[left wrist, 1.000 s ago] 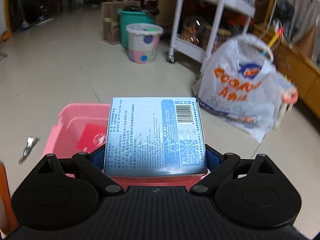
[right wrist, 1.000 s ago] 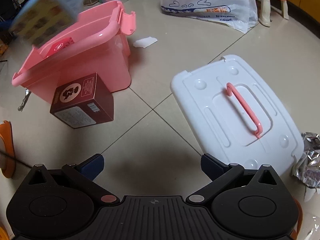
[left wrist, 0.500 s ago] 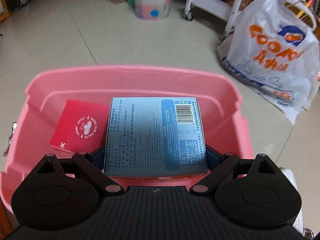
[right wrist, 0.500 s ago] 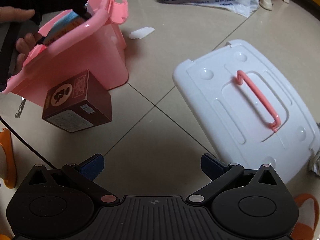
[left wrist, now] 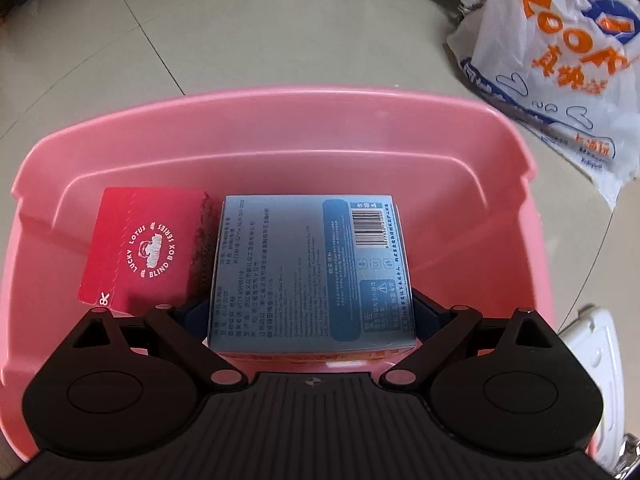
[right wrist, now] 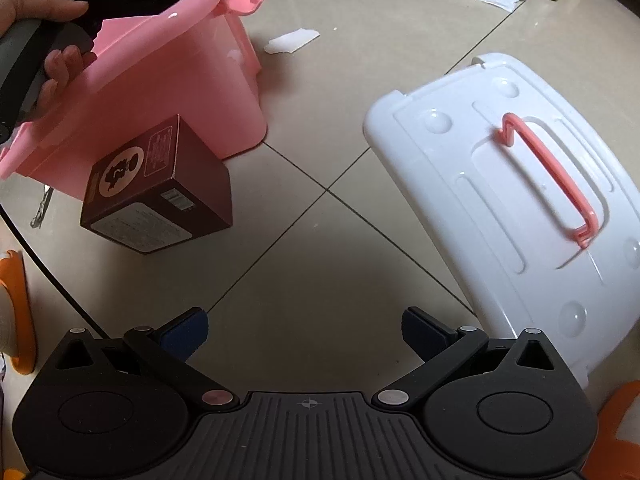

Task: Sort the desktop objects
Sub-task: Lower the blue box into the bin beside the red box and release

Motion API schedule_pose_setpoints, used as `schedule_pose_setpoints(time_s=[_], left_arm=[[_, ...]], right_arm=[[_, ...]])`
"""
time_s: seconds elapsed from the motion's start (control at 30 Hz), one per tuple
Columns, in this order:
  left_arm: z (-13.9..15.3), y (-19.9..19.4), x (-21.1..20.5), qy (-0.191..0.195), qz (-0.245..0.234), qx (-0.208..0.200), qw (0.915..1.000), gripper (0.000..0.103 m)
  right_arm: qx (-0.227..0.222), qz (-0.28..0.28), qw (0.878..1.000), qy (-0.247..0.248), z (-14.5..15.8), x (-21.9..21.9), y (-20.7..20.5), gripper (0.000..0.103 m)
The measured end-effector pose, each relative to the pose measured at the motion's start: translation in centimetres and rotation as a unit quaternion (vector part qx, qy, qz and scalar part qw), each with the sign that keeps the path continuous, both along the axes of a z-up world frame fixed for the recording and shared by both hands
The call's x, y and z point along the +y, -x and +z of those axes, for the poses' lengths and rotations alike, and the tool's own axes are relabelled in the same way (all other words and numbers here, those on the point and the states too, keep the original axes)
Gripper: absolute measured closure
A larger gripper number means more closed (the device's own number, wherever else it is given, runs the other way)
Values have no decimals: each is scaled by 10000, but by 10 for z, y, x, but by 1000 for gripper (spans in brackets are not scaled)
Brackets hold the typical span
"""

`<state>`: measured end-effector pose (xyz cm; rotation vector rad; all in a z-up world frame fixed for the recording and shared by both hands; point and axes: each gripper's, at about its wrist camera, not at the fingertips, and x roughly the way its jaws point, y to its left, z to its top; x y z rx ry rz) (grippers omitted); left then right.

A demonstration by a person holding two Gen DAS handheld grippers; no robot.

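Between left gripper (left wrist: 311, 312) fingers: blue box (left wrist: 310, 268) | inside pink bin (left wrist: 280, 120)

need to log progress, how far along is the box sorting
Done: the red blind box already lies inside the pink bin. In hand: the left claw grips the blue box, held inside the bin beside the red one, not yet released. Left: the brown box sits on the floor against the bin, the right claw is open and empty, and the white lid lies off the bin.
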<state>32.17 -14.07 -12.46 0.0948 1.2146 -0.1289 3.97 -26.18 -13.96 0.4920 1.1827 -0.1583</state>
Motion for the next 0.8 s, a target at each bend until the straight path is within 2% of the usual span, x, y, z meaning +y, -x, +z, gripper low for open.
schedule_pose_setpoints(time_s=[0.1,0.23,0.37,0.5,0.6,0.73,0.8], left_arm=[[2,4,3,43,146,35,9999,7],[11,15,14,331,360,98,9988,7],[30,31,25,479,294,-32,9984,7],[43,43,28,450,161,-58,9988,6],[50,54,32,557,297,-277,9976,3],[56,50,38,631,422,-279,9967,3],[63,53,47,751,541,-507,9944,3]], right_arm=[[28,-31,10000,-18,-1,-1,0,0],[13,34,10000,-5,3,0,0,0],[-51,88,9999,82,13,-1,5,0],[-127,114,9997,179,26,-3,11,0],[-182,146,9993,283,37,-5,16,0],[-244,190,9987,411,48,-7,21,0],[-248,193,9985,452,51,-7,22,0]])
